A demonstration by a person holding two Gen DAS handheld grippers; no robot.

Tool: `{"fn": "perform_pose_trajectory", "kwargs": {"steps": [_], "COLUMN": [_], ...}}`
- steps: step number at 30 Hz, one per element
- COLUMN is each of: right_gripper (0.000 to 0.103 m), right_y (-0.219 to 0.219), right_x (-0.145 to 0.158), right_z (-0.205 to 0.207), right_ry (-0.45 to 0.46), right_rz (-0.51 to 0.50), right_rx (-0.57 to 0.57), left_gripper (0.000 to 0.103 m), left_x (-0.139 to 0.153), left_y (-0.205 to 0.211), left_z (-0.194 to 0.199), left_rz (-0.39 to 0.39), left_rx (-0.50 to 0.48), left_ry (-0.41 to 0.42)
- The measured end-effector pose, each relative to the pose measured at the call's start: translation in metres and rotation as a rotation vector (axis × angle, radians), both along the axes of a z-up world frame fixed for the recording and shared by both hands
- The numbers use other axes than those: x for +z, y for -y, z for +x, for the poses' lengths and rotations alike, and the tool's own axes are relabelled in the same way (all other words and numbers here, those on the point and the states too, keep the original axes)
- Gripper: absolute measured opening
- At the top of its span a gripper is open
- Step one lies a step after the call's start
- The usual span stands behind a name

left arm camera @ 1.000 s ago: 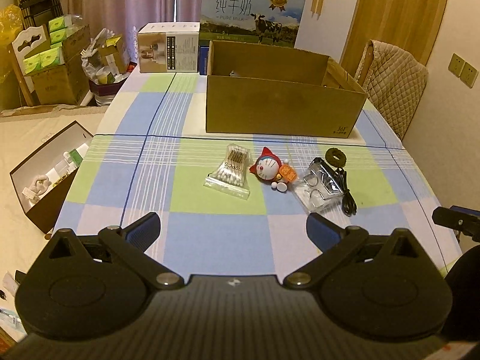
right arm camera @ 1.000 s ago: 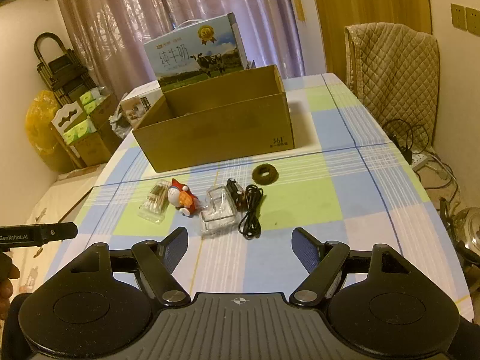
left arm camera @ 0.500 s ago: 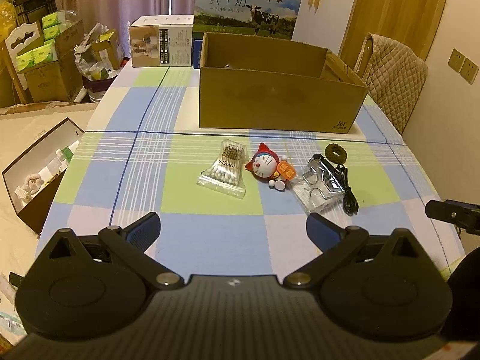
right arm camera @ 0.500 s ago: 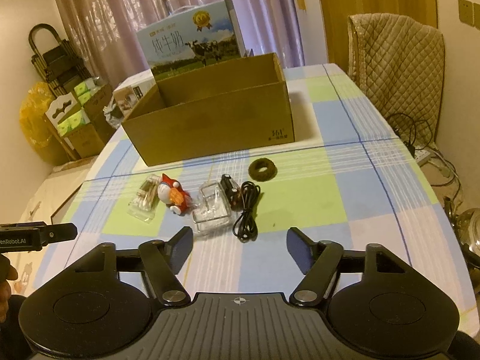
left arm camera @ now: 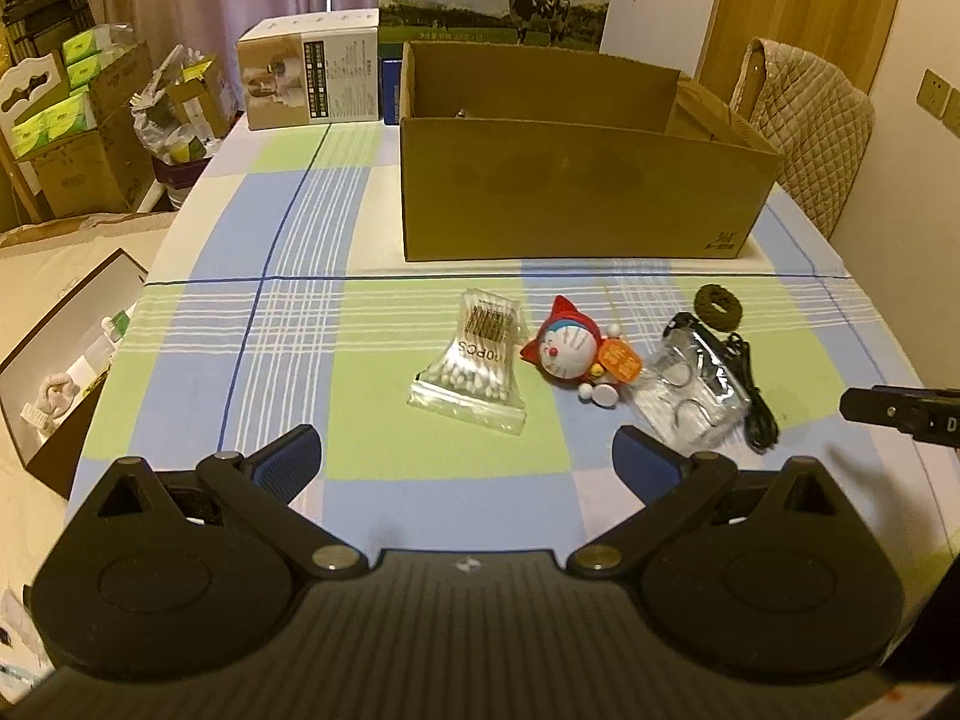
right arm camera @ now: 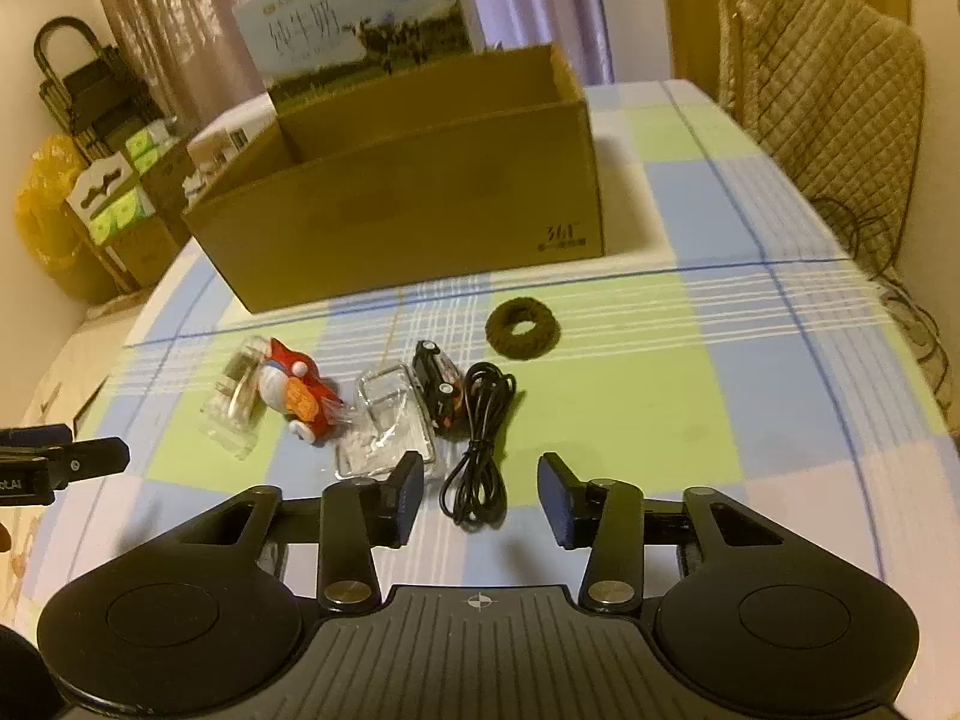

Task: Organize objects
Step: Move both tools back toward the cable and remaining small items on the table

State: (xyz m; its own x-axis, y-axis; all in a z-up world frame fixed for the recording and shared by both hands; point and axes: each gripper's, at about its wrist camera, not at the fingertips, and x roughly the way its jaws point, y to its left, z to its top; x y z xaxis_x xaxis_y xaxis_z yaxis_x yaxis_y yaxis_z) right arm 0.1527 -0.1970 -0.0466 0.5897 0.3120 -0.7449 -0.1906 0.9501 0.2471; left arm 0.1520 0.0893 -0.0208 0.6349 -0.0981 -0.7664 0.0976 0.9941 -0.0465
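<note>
Right gripper (right arm camera: 480, 495) jaws closing, nothing gripped, above coiled black cable (right arm camera: 478, 450): light, floppy; best pinched across bundled loops. Left gripper (left arm camera: 467, 459) wide, empty.

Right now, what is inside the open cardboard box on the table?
The cardboard box shows only bare inner walls from both wrist views. A small pale speck peeks above the front wall, unidentifiable. The front wall hides the floor, so its contents cannot be told.

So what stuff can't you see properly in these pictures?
- Inside the cardboard box: both views, its front wall hides the bottom.
- Milk carton: blurred print in the right view, top cut off in the left.
- Cotton swab bag: right view, half behind the Doraemon toy.
</note>
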Motion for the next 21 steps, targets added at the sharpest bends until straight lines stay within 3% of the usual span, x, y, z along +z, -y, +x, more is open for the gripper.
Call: {"fn": "perform_pose_trajectory", "kwargs": {"steps": [5,21], "right_gripper": [0.030,0.018], "right_y": [-0.006,-0.025], "right_x": [-0.020,-0.053], "right_z": [0.022,0.058], "right_ry": [-0.033,-0.078], "right_rz": [-0.011,-0.082], "right_rx": [0.011,0.059], "left_gripper": [0.101,0.101], "left_x": [-0.016,-0.048], "left_y": [0.001,0.004], "left_z": [0.021,0.061], "left_rz": [0.010,0.024], "left_rx": [-0.015,-0.062], "left_ry": [-0.021,-0.047]}}
